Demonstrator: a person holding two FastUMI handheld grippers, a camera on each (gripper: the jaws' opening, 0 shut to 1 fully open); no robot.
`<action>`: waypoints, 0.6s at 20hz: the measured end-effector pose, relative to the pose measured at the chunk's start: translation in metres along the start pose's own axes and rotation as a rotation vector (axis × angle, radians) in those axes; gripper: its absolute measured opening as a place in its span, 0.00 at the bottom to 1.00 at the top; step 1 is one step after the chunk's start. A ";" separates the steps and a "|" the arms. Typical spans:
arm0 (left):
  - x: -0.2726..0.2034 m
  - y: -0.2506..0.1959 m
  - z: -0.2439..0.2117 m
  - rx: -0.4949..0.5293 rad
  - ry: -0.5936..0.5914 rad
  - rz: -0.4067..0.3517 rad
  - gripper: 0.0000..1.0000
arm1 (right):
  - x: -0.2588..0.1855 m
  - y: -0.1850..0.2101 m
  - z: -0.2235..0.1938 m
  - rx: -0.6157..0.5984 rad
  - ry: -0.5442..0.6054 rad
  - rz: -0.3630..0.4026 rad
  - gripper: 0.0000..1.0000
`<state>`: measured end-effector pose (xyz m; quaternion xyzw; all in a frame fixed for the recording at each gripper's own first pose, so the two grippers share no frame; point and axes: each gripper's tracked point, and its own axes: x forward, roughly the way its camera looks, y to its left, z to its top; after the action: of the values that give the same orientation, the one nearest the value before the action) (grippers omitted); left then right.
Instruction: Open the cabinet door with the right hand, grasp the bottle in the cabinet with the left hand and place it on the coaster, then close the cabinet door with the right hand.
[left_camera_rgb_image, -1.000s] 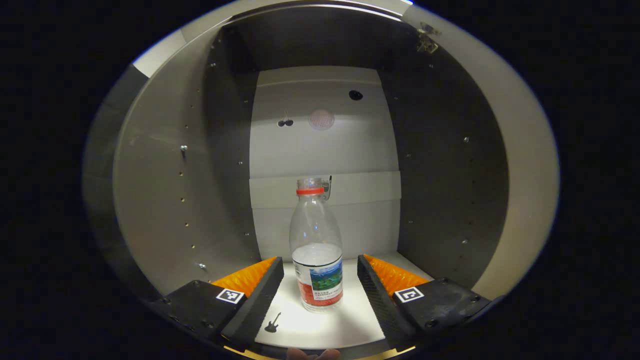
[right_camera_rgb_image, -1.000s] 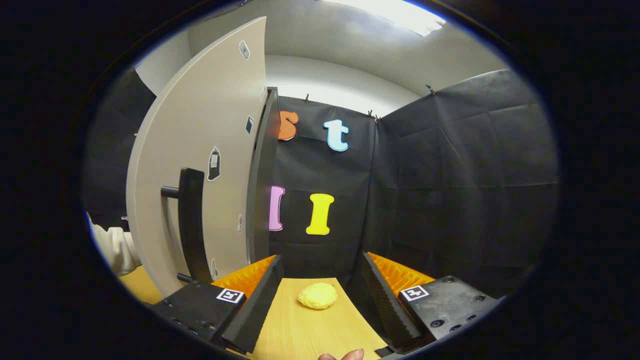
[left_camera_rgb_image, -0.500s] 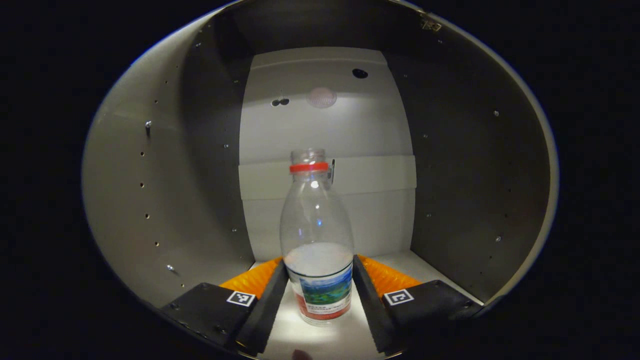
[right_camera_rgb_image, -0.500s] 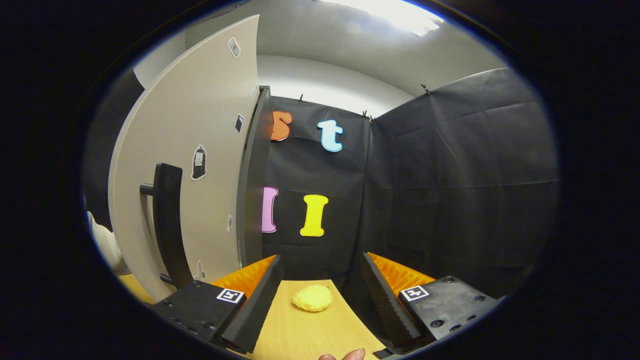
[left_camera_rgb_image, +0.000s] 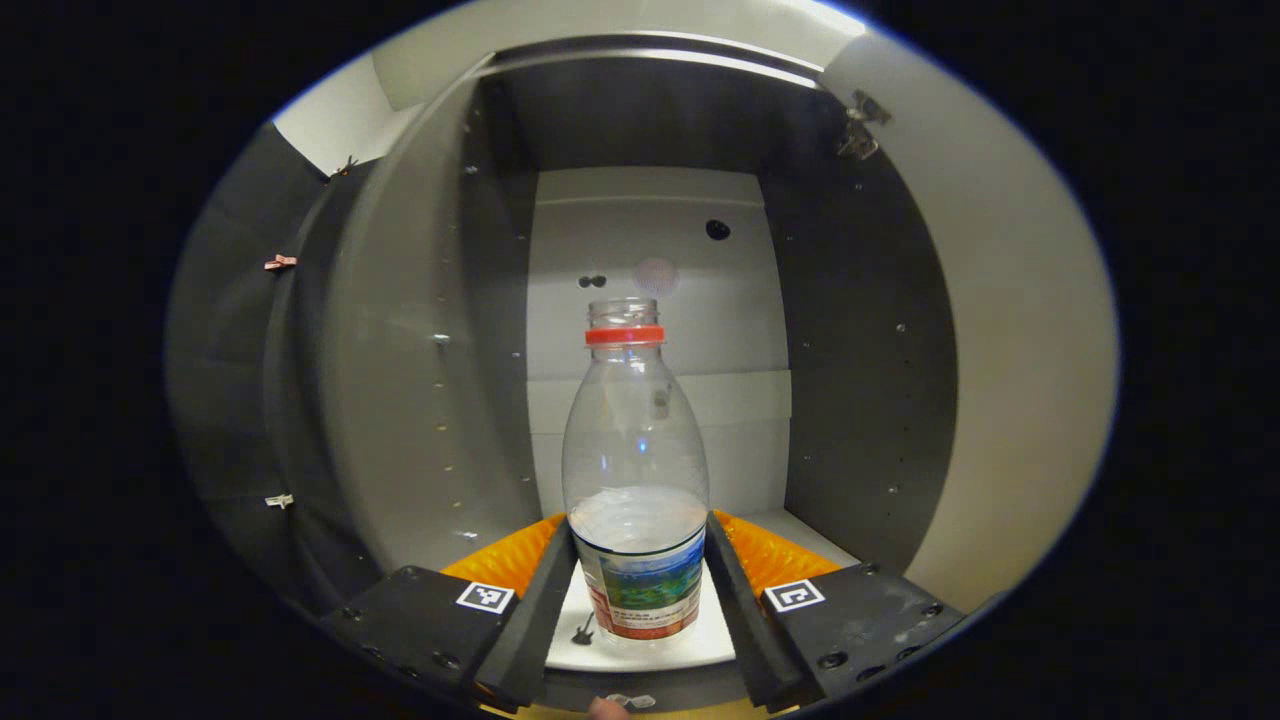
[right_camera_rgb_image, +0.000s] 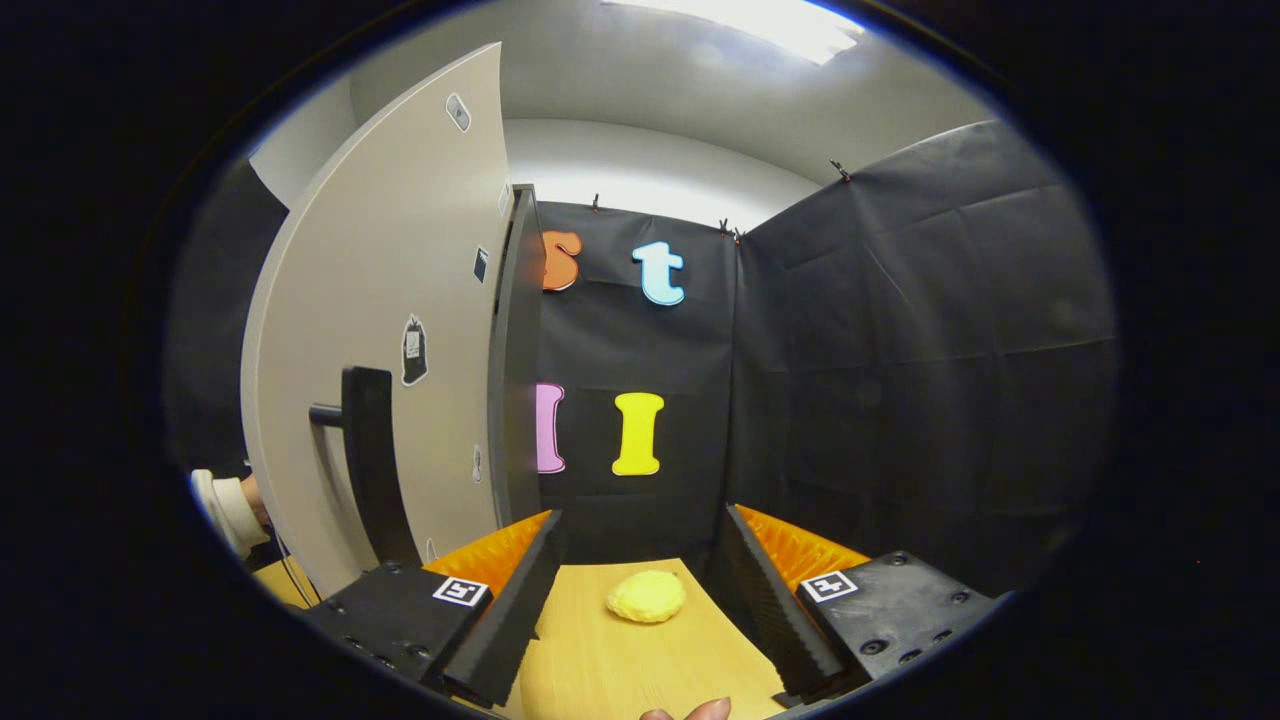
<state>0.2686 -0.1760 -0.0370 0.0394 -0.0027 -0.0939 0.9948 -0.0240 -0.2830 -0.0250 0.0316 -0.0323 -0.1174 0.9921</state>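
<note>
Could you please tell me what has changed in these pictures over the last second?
The left gripper advanced into the cabinet, closed on the bottle, and has since drawn back toward the opening with the bottle between its fingers. The right gripper stayed open above the table, with the yellow object ahead and the cabinet door open.

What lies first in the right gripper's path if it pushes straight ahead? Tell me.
Probably the yellow lump on the wooden tabletop, lying ahead between the open fingers of the right gripper; higher up, the black cloth wall. Depth is unclear.
</note>
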 end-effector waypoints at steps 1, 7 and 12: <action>-0.018 0.006 0.000 -0.002 -0.003 -0.001 0.75 | -0.001 -0.001 -0.001 -0.005 0.006 -0.006 0.97; -0.116 0.040 -0.024 -0.009 -0.004 -0.002 0.75 | -0.011 0.003 0.004 -0.004 0.017 -0.033 0.97; -0.180 0.058 -0.056 0.000 -0.028 -0.012 0.76 | -0.019 0.018 0.012 -0.028 -0.004 -0.034 0.97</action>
<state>0.1033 -0.0814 -0.0875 0.0378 -0.0163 -0.1004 0.9941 -0.0388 -0.2622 -0.0126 0.0181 -0.0319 -0.1350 0.9902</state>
